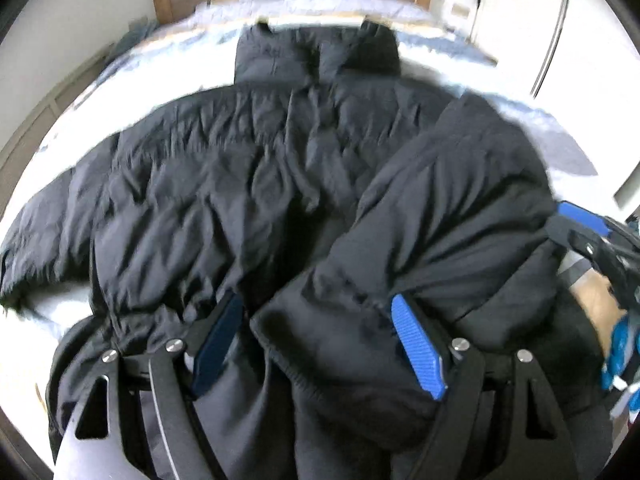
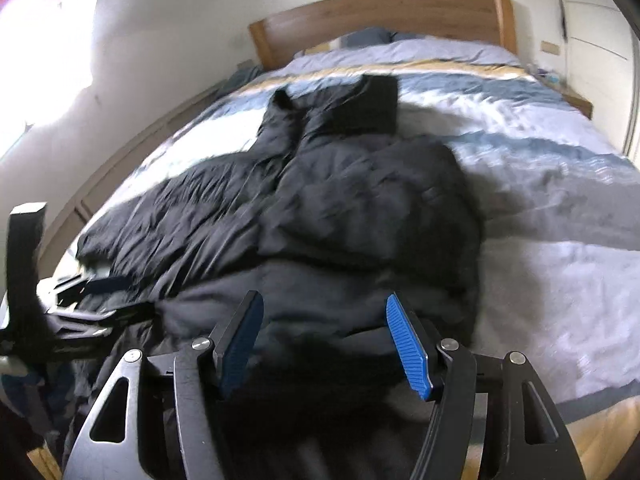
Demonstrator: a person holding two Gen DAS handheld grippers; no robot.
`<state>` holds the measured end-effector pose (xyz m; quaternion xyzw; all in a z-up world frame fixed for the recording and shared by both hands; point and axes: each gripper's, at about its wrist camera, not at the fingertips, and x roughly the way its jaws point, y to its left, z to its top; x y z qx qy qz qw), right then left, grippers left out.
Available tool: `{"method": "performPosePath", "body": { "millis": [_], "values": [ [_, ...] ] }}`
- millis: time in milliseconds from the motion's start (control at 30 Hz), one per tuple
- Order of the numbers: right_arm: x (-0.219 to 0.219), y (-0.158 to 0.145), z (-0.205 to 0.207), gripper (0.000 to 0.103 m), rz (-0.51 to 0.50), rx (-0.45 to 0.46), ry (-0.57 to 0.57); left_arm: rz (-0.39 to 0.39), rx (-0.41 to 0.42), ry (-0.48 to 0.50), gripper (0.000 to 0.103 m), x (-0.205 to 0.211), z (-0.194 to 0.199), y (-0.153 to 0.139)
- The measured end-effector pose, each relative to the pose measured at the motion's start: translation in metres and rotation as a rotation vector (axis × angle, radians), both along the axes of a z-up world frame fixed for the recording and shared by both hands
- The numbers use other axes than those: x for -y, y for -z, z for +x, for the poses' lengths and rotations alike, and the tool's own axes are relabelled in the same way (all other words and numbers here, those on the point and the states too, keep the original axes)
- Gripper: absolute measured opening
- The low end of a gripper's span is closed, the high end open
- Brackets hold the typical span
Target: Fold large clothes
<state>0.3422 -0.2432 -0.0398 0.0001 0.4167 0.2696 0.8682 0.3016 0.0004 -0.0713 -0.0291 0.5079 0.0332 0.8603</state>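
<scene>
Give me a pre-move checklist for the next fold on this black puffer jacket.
1. Jacket lies wholly on the bed: ok.
2. Right sleeve folded across the body: ok.
3. Left sleeve folded in: not ok, it lies spread out.
4. Left gripper has fabric between its fingers: ok; whether it is clamped: cannot tell.
5. Right gripper over the hem, pads clear of the fabric: ok.
6. Hood flat: not ok, bunched.

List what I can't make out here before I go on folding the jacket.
- Left wrist view: whether the left hand-held gripper pinches the black jacket; fabric bulges between its pads.
- Right wrist view: jacket hem, behind the right hand-held gripper.
- Both views: motion blur hides seams.
</scene>
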Motion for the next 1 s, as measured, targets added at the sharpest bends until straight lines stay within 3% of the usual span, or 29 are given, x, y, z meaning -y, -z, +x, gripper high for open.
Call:
{"method": "performPosePath", "body": {
  "millis": [67, 233, 533, 833, 1000],
  "values": [
    [-0.008, 0.008, -0.007, 0.064, -0.028, -0.025, -0.012, -0.013, -0.03, -0.015, 0.077, -0.005, -0.004, 0.004],
    [-0.005, 0.01, -0.025, 0.064, -0.053, -0.062, 0.032, -0.012, 0.015, -0.025, 0.077, -0.024, -0.038, -0.02],
    [-0.005, -0.039, -0.09, 0.064, 0.02, 0.018, 0.064, -0.075, 0.092, -0.092, 0.077, -0.091, -0.109, -0.063],
    [-0.007, -0.068, -0.147, 0.064, 0.077, 0.042, 0.133, -0.217, 0.093, -0.341, 0.077, -0.237, -0.181, -0.049],
    [-0.005, -0.073, -0.159, 0.064, 0.065, 0.025, 0.189, -0.392, 0.13, -0.498, 0.076, -0.338, -0.205, -0.023]
  ]
}}
